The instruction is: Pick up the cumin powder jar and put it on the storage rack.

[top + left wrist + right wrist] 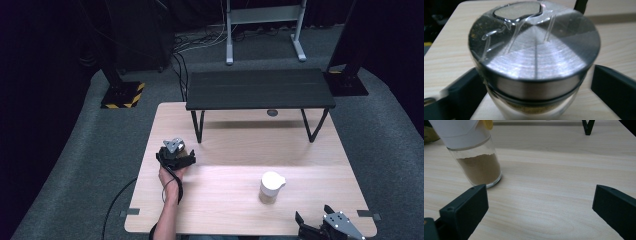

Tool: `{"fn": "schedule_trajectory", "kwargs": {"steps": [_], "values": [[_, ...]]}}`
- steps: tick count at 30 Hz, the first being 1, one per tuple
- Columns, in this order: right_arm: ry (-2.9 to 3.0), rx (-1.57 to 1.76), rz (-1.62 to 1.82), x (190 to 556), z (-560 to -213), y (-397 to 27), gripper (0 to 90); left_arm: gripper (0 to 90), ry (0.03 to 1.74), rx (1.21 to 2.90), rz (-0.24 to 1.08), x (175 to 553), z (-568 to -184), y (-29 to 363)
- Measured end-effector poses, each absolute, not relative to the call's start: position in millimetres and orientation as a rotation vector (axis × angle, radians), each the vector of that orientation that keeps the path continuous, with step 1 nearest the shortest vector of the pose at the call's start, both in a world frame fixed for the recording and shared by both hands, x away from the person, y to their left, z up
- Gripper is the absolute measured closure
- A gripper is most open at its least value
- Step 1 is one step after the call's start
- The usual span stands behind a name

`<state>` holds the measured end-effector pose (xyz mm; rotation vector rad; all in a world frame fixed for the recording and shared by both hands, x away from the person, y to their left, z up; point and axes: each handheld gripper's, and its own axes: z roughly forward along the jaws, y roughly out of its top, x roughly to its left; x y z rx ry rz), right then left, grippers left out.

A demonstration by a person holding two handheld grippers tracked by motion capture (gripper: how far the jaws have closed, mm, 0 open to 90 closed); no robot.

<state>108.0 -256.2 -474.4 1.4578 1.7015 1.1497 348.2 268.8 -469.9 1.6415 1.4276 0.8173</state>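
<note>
Steel-lidded jar [534, 62]: it stands on my wooden table [310, 165], towards the left edge, in front of the black shelf [260, 89]. My left gripper [176, 152] is closed on it, both jaws against the glass below the lid. The white-capped jar [270, 187] of brown powder stands well apart, nearer my right gripper [330, 226], whose jaws stand wide with nothing between them, low over the table's near right corner.

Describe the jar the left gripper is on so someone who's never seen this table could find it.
Start at the light wooden table, then go to its left side in front of the black shelf. There the left gripper is shut on a small glass jar. Its brushed metal lid sets it apart from the white-capped jar of brown powder.
</note>
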Motion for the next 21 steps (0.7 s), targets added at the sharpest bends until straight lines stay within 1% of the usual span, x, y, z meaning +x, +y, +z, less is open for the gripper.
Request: {"fn": "schedule_trajectory", "kwargs": {"steps": [3, 12, 21], "values": [[1.703, 1.457, 1.145, 107.6, -474.1, -256.6, 0.0, 30.8, 1.436, 1.651, 0.836, 346.8, -468.4, 265.1], [1.693, 1.507, 1.197, 110.3, -475.2, -263.7, 0.0, 30.8, 1.413, 1.653, 0.834, 344.3, -470.8, 268.9], [1.66, 1.517, 1.145, 110.2, -473.9, -256.5, 0.0, 30.8, 1.384, 1.661, 0.829, 339.9, -464.3, 270.0]]}}
